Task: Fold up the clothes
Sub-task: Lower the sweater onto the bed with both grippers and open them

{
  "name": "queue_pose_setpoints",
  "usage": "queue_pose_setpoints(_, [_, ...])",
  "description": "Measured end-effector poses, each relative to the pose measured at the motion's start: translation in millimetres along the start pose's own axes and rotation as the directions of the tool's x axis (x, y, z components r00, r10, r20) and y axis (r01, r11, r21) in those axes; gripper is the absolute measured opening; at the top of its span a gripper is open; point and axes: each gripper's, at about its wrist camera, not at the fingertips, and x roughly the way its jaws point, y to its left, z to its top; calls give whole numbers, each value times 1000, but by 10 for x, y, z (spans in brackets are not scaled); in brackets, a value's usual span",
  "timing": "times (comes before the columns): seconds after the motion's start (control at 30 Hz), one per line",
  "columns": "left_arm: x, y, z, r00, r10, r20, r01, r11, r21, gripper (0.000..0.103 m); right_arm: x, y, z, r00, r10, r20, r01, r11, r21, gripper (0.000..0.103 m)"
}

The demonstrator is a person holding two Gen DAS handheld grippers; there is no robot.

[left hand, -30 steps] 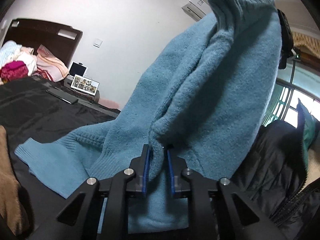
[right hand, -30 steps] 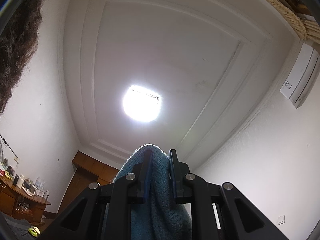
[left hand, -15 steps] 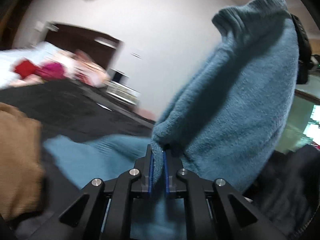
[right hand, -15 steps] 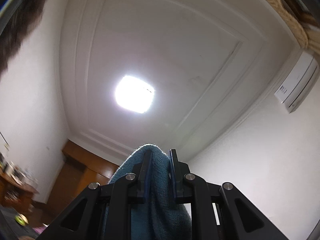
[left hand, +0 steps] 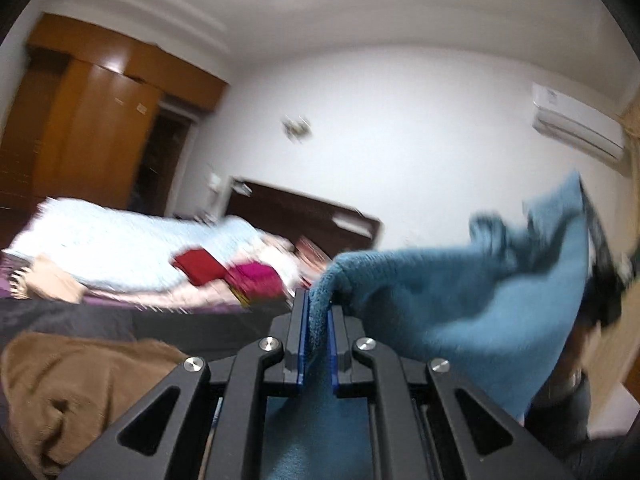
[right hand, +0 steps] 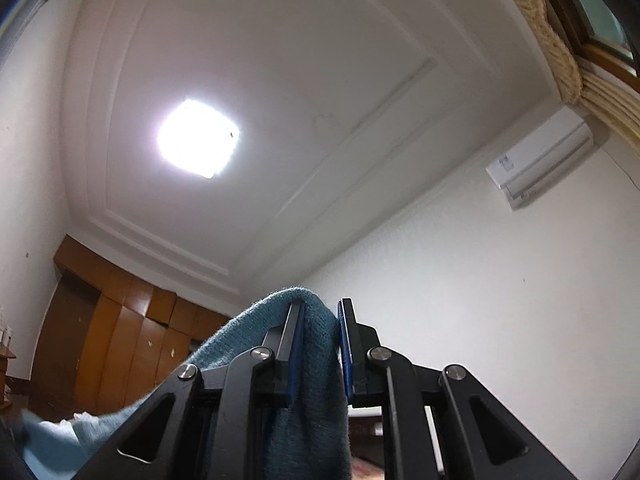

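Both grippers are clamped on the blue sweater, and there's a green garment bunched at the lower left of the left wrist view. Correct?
Not quite: the bunched garment at lower left is brown, not green, as the left wrist view shows. The rest holds: the left gripper and the right gripper are both clamped on the blue sweater.

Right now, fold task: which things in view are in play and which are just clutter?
In play:
- blue sweater, clamped in both grippers
- left gripper
- right gripper

Lying about:
- brown garment
- white blanket, red and pink clothes on the bed
- wardrobe
- air conditioner
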Motion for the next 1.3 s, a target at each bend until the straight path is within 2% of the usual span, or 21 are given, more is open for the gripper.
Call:
queue_pose_setpoints(0.07, [-68, -16, 81, 996, 67, 60, -68, 998, 10, 9, -28, -45, -180, 998, 4, -60, -3, 1000, 10, 16])
queue_pose_setpoints(0.17, [-154, -50, 143, 978, 162, 131, -167, 985, 31, 9, -19, -124, -567, 982, 24, -187, -17, 999, 34, 16])
queue_pose_setpoints(0.23, [-76, -34, -118, 976, 210, 59, -214, 974, 74, 9, -28, -180, -837, 960, 42, -278, -28, 998, 56, 16])
queue_pose_setpoints(0.3, [38, 79, -365, 971, 235, -46, -232, 970, 68, 9, -80, -208, -1122, 928, 65, -367, -46, 997, 59, 16])
queue_pose_setpoints(0.37, [141, 206, -598, 954, 261, -144, -256, 965, 56, 9, -150, -212, -1395, 888, 91, -452, -71, 996, 61, 16])
queue_pose_setpoints(0.43, [211, 375, -789, 930, 297, -219, -299, 954, 24, 9, -207, -203, -1629, 845, 116, -522, -91, 993, 73, 16])
queue_pose_setpoints(0.5, [277, 522, -960, 903, 324, -283, -337, 942, 3, 9, -240, -213, -1815, 820, 122, -559, -94, 992, 79, 16])
queue_pose_setpoints(0.57, [298, 553, -1081, 890, 333, -312, -348, 937, 9, 11, -258, -239, -1889, 814, 122, -568, -88, 992, 87, 16])
queue_pose_setpoints(0.63, [279, 512, -1145, 892, 316, -324, -326, 945, 25, 13, -264, -238, -1916, 804, 154, -574, -109, 988, 112, 16])
queue_pose_setpoints(0.7, [262, 435, -1145, 893, 317, -319, -313, 948, 64, 13, -250, -135, -1960, 784, 198, -588, -156, 980, 122, 16])
queue_pose_setpoints(0.73, [264, 399, -1112, 892, 325, -314, -314, 946, 85, 13, -246, -129, -1992, 763, 231, -604, -185, 973, 138, 16])
queue_pose_setpoints(0.83, [326, 433, -1110, 889, 323, -324, -309, 946, 96, 13, -137, -48, -2225, 666, 326, -671, -242, 945, 219, 18])
queue_pose_setpoints(0.9, [280, 506, -1116, 889, 303, -343, -297, 952, 71, 15, -57, -18, -2367, 611, 363, -704, -259, 931, 256, 19])
queue_pose_setpoints(0.93, [228, 536, -1101, 889, 290, -355, -290, 955, 55, 20, -53, 8, -2401, 589, 377, -715, -271, 925, 265, 23])
queue_pose_setpoints(0.97, [206, 569, -1074, 888, 275, -369, -284, 958, 32, 36, -69, 38, -2416, 574, 388, -722, -289, 920, 265, 37])
queue_pose_setpoints(1.0, [226, 614, -1051, 887, 258, -382, -278, 960, 3, 60, -78, 80, -2427, 563, 398, -724, -311, 914, 260, 53])
queue_pose_setpoints(1.03, [248, 647, -1025, 887, 246, -390, -276, 961, -23, 72, -85, 114, -2432, 560, 408, -721, -332, 908, 256, 87])
queue_pose_setpoints(1.07, [261, 682, -995, 891, 233, -390, -273, 961, -51, 82, -105, 158, -2414, 559, 419, -716, -351, 901, 254, 97])
queue_pose_setpoints(1.13, [297, 751, -931, 898, 190, -396, -248, 964, -99, 82, -172, 273, -2330, 561, 444, -698, -387, 887, 253, 97])
queue_pose_setpoints(1.17, [343, 766, -907, 898, 178, -403, -237, 966, -102, 82, -193, 317, -2313, 555, 458, -694, -403, 878, 257, 97])
queue_pose_setpoints(1.3, [636, 720, -858, 887, 151, -437, -188, 981, -41, 82, -225, 488, -2405, 495, 504, -708, -440, 848, 296, 97])
